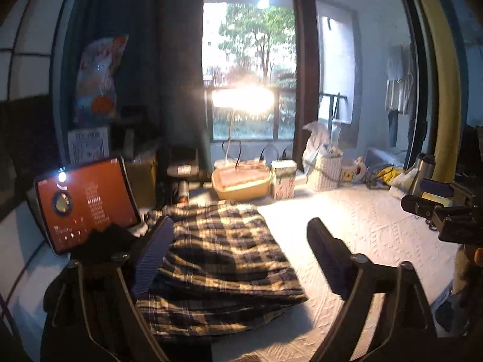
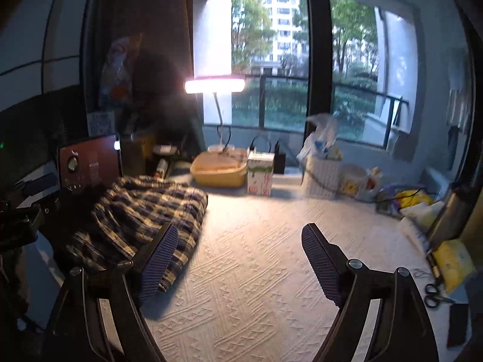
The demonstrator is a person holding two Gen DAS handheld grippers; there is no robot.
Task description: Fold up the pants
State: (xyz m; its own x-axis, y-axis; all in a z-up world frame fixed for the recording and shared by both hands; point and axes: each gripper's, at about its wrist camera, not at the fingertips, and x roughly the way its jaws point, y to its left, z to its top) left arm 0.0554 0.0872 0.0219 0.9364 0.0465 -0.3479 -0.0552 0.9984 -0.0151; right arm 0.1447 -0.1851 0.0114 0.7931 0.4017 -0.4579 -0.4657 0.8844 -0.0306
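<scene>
At the far left a tablet is leaning upright with its orange screen glowing, just beyond the pants. The plaid pants are lying folded in a thick bundle on the left part of the white textured cloth that is covering the table. The left gripper is hovering above the near edge of the bundle with its jaws standing wide apart and nothing gripped; the fabric is showing between and below the fingers, but the pads are not pressing on it. Behind the pants a desk lamp is shining over a yellow basket, with a small carton just beside it to the right. Further right, the right gripper is hanging over bare cloth, its jaws also spread wide and empty, its left finger overlapping the edge of the pants in the right wrist view. At the far right, scissors are lying near the table edge.
</scene>
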